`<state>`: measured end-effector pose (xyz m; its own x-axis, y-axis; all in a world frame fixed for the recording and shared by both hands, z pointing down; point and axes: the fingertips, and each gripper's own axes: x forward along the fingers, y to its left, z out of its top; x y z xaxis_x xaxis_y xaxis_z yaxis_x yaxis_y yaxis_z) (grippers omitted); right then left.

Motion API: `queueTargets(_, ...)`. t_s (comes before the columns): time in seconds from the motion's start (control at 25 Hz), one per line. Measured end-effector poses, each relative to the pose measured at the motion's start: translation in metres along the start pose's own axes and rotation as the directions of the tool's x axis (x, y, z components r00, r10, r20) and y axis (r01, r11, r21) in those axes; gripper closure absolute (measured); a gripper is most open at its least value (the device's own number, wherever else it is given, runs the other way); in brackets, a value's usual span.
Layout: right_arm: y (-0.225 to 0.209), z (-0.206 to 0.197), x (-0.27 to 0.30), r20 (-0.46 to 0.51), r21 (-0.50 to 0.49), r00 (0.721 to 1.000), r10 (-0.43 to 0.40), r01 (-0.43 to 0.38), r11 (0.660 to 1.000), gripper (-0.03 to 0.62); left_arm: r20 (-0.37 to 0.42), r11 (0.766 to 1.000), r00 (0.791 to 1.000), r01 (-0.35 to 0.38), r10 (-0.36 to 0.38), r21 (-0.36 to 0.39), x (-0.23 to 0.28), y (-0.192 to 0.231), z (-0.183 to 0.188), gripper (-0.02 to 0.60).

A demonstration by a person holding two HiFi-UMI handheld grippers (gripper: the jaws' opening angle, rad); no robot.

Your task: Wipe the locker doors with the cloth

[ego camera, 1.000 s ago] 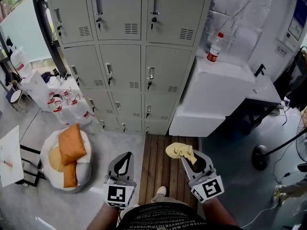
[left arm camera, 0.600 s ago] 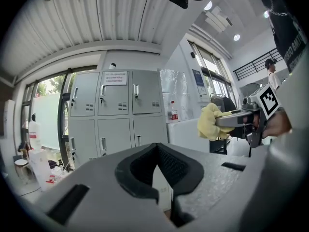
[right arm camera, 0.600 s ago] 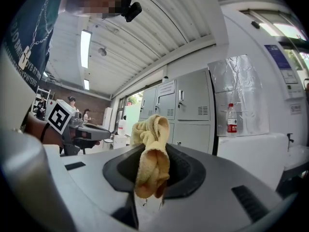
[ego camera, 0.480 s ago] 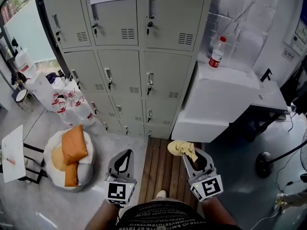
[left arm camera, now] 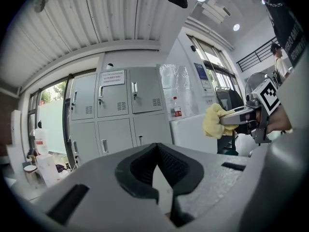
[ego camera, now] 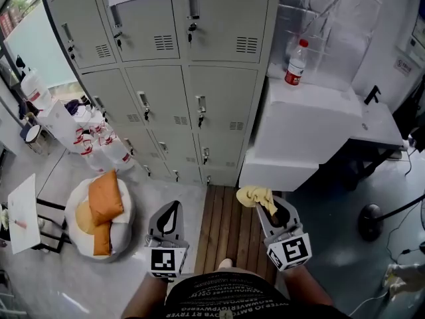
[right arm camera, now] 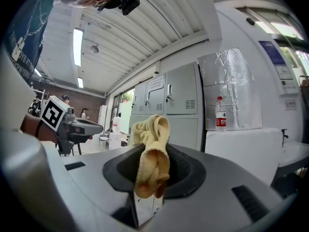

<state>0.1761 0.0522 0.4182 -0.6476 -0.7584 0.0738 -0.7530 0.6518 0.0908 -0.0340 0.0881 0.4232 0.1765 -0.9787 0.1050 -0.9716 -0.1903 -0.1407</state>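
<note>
right gripper (ego camera: 267, 207) pinching yellow cloth (ego camera: 254, 195) | left gripper (ego camera: 173, 207) closed, empty | locker doors (ego camera: 222, 102) all shut

Matt grey painted-metal locker doors (ego camera: 222, 102) above a slatted wooden floor panel (ego camera: 222, 228); a nubbly yellow cloth (ego camera: 254, 195) in the right gripper (ego camera: 265, 206) of smooth matt plastic; glossy plastic bottle (ego camera: 295, 64).

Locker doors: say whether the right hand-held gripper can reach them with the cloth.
Probably yes: the right hand-held gripper grips the cloth, and only wooden floor lies before the locker doors.
</note>
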Motion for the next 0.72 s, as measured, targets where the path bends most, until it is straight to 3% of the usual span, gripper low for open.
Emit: queueTargets(0.72,-0.003,-0.024,-0.003,-0.039,0.034,0.997,-0.060,0.062,0.998,0.497,0.019,0.992,0.992,0.126,-0.126,-0.017,0.025,-0.015,-0.009,0.577)
